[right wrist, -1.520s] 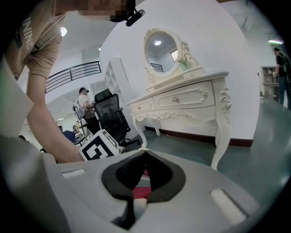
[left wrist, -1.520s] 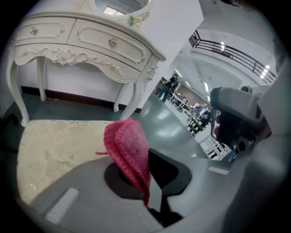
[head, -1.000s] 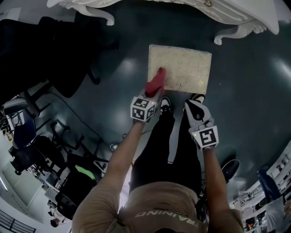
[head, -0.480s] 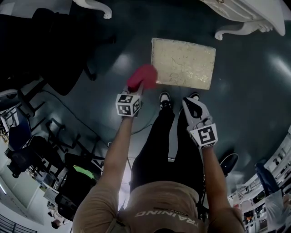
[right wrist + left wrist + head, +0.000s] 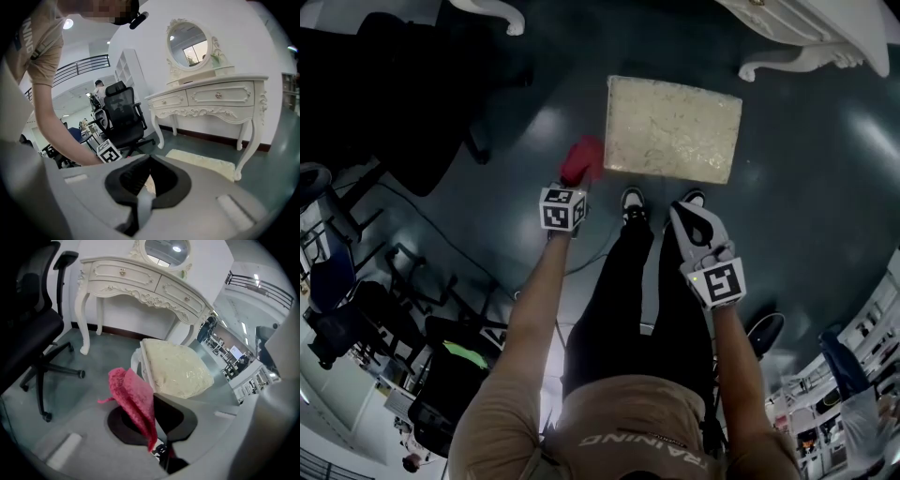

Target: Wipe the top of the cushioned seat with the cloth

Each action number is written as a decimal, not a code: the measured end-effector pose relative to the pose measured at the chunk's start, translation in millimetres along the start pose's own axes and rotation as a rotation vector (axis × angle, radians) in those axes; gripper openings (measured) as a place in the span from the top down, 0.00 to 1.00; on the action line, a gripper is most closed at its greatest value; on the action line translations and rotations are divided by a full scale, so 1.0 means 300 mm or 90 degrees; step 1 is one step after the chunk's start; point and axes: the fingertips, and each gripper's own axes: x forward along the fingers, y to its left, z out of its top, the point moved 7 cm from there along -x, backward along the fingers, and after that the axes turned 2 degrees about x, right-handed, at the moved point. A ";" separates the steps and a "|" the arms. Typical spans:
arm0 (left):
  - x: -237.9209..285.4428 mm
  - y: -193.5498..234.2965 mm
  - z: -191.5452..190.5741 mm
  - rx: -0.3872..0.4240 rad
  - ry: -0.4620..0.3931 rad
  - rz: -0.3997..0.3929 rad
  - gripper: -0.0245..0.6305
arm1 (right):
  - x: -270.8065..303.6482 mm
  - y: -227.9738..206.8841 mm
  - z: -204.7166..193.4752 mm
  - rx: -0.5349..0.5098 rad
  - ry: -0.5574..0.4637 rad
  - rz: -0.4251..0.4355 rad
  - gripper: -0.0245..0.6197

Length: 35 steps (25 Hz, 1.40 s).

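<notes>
Cushioned seat (image 5: 673, 129): rectangular pad, cream, mottled and faintly glossy on top, softly domed, on a white frame, standing on a dark, sheen-finished floor (image 5: 825, 187) just in front of a white carved dressing table (image 5: 806, 37) with curved legs. Cloth (image 5: 579, 159): pink-red, coarse knitted or looped weave, folded into a limp, flat flap with a loose strand at one edge; off the seat top, hanging just beside the seat's left edge near its front-left corner, over bare floor. Left gripper (image 5: 572, 183): grey moulded shell with black inner pads, marker cube at the rear, jaws clamped on the lower part of the cloth, fabric standing up and forward from the tips. Right gripper (image 5: 682, 211): same make, held low near the seat's front edge, above the person's shoes, jaws pressed together with nothing between them. Black mesh-backed office chair (image 5: 28, 324) on castors at the left of the dressing table, well apart from the seat.
</notes>
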 end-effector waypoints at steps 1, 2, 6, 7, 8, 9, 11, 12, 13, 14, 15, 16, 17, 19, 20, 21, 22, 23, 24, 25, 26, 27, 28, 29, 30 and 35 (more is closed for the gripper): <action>0.034 -0.013 -0.010 -0.007 0.001 -0.007 0.90 | 0.001 -0.007 -0.018 0.003 0.002 -0.001 0.96; 0.063 -0.031 -0.014 -0.014 -0.001 -0.013 0.90 | 0.000 -0.014 -0.038 0.007 0.006 -0.002 0.96; 0.137 -0.120 -0.009 -0.025 -0.020 -0.025 0.90 | -0.024 -0.050 -0.098 0.020 0.018 -0.011 0.96; 0.146 -0.136 -0.005 -0.028 -0.023 -0.024 0.90 | -0.032 -0.060 -0.104 0.024 0.020 -0.016 0.96; 0.151 -0.145 -0.002 -0.033 -0.027 -0.020 0.91 | -0.040 -0.069 -0.107 0.027 0.021 -0.021 0.96; 0.153 -0.151 0.000 -0.041 -0.031 -0.017 0.90 | -0.048 -0.079 -0.111 0.028 0.023 -0.024 0.96; 0.153 -0.159 0.001 -0.058 -0.038 -0.015 0.90 | -0.068 -0.102 -0.123 0.027 0.035 -0.032 0.96; 0.153 -0.168 0.002 -0.059 -0.037 -0.017 0.90 | -0.077 -0.113 -0.127 0.027 0.037 -0.035 0.96; 0.154 -0.181 0.005 -0.051 -0.034 -0.019 0.91 | -0.085 -0.120 -0.125 0.029 0.025 -0.035 0.96; 0.158 -0.199 0.008 -0.037 -0.029 -0.022 0.91 | -0.093 -0.125 -0.122 0.031 0.009 -0.033 0.96; 0.163 -0.221 0.013 -0.022 -0.023 -0.025 0.90 | -0.104 -0.131 -0.122 0.032 -0.002 -0.031 0.96; 0.170 -0.246 0.017 -0.011 -0.019 -0.028 0.90 | -0.119 -0.138 -0.125 0.032 -0.007 -0.030 0.96; 0.179 -0.272 0.021 -0.004 -0.016 -0.030 0.91 | -0.135 -0.144 -0.130 0.035 -0.009 -0.031 0.96; 0.199 -0.324 0.030 0.006 -0.013 -0.033 0.91 | -0.168 -0.159 -0.144 0.044 -0.014 -0.034 0.96; 0.210 -0.349 0.035 0.012 -0.012 -0.035 0.91 | -0.183 -0.168 -0.153 0.048 -0.015 -0.036 0.96; 0.222 -0.375 0.039 0.022 -0.009 -0.039 0.91 | -0.199 -0.178 -0.165 0.053 -0.015 -0.038 0.96; 0.235 -0.404 0.042 0.034 -0.005 -0.043 0.91 | -0.216 -0.189 -0.177 0.057 -0.013 -0.039 0.96; 0.249 -0.434 0.043 0.044 0.000 -0.049 0.90 | -0.233 -0.202 -0.191 0.058 -0.010 -0.041 0.96; 0.264 -0.466 0.044 0.051 0.003 -0.054 0.90 | -0.251 -0.218 -0.207 0.057 -0.007 -0.042 0.96; 0.280 -0.497 0.046 0.055 0.006 -0.060 0.90 | -0.268 -0.235 -0.221 0.056 -0.005 -0.044 0.96; 0.295 -0.528 0.049 0.057 0.008 -0.063 0.90 | -0.285 -0.252 -0.233 0.056 -0.004 -0.047 0.96; 0.311 -0.557 0.052 0.057 0.009 -0.063 0.91 | -0.301 -0.270 -0.242 0.056 -0.002 -0.050 0.96; 0.326 -0.583 0.057 0.056 0.008 -0.059 0.90 | -0.316 -0.288 -0.249 0.056 0.000 -0.054 0.96; 0.341 -0.608 0.063 0.054 0.006 -0.055 0.90 | -0.331 -0.307 -0.252 0.057 0.000 -0.057 0.96; 0.357 -0.633 0.070 0.052 0.004 -0.052 0.90 | -0.345 -0.327 -0.254 0.060 -0.004 -0.060 0.96; 0.432 -0.785 0.094 0.052 0.013 -0.066 0.90 | -0.436 -0.430 -0.292 0.074 0.002 -0.083 0.96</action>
